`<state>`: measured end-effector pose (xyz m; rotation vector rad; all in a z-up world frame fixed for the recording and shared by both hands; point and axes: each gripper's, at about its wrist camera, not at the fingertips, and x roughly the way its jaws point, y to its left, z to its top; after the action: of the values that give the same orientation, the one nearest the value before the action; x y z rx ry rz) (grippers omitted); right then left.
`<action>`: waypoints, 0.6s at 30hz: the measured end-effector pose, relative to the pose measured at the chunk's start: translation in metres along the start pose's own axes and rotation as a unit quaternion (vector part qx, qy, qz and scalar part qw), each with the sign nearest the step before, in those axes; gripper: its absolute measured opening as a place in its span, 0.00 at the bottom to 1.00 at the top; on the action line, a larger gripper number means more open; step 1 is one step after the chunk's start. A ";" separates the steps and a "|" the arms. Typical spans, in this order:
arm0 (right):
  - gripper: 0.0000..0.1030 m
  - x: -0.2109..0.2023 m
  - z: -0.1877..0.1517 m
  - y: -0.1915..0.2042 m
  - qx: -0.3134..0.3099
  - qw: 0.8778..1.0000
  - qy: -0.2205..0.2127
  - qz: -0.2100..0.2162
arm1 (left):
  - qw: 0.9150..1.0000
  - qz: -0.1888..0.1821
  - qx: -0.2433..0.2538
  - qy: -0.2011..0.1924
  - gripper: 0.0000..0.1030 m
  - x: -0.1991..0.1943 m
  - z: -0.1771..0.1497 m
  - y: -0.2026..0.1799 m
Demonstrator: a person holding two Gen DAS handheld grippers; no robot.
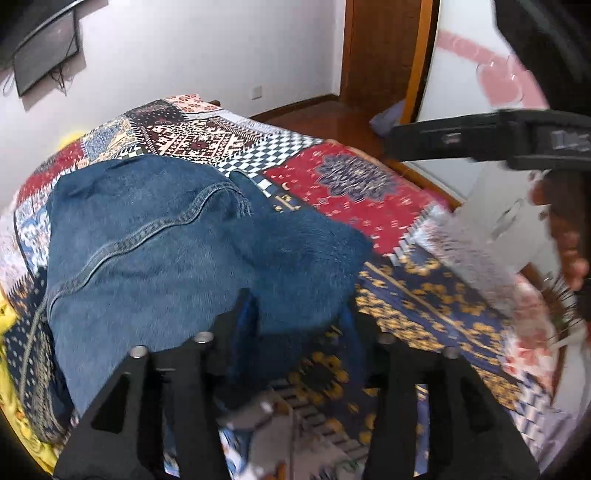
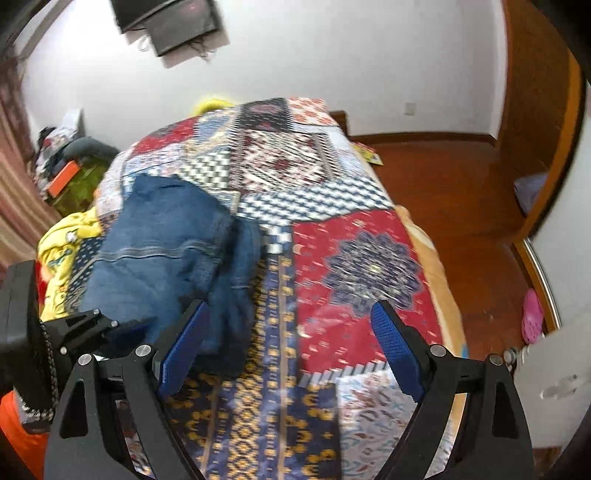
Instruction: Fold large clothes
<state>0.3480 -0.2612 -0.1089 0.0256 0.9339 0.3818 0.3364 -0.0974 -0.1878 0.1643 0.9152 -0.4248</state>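
Note:
A blue denim garment [image 1: 155, 251] lies bunched and partly folded on a patchwork bedspread [image 1: 354, 184]. My left gripper [image 1: 295, 314] is over its near edge, fingers spread, with a fold of denim between them; whether it grips the cloth I cannot tell. In the right wrist view the denim [image 2: 166, 243] lies left of centre on the bedspread [image 2: 351, 258]. My right gripper [image 2: 288, 332] is open and empty above the bed, its left blue pad [image 2: 184, 343] beside the denim's near edge. The left gripper [image 2: 85, 328] shows at the lower left there.
The bed's right edge drops to a wooden floor [image 2: 461, 192]. A wooden door [image 1: 380, 48] and a wardrobe [image 2: 535, 92] stand at the right. A yellow cloth [image 2: 66, 236] lies at the bed's left. A dark screen [image 2: 173, 22] hangs on the wall.

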 end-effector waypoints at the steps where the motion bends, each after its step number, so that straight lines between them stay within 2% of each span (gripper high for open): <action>1: 0.84 -0.001 0.001 0.006 -0.007 1.000 -0.003 0.004 | 1.000 0.002 -0.004 -0.003 0.57 -0.006 -0.001 0.002; 6: 0.84 0.003 0.008 0.039 -0.044 0.999 -0.016 0.020 | 0.998 0.054 -0.026 -0.029 0.71 -0.051 -0.006 0.022; 9: 0.84 0.015 0.007 0.053 -0.055 0.998 -0.010 0.022 | 0.993 0.096 -0.048 -0.043 0.91 -0.065 -0.007 0.045; 10: 0.84 0.021 0.005 0.057 -0.055 0.998 -0.004 0.026 | 0.990 0.119 -0.058 -0.051 0.94 -0.069 -0.009 0.056; 13: 0.84 0.040 -0.002 0.066 -0.056 0.998 0.015 0.028 | 0.981 0.164 -0.093 -0.044 0.94 -0.065 -0.013 0.084; 18: 0.84 0.073 -0.009 0.075 -0.065 0.997 0.043 0.002 | 0.973 0.172 -0.155 0.004 0.94 -0.040 -0.030 0.122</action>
<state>0.3569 -0.1687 -0.1570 -0.1088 0.9928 0.4502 0.3450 0.0336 -0.1791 0.0356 0.9274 0.0429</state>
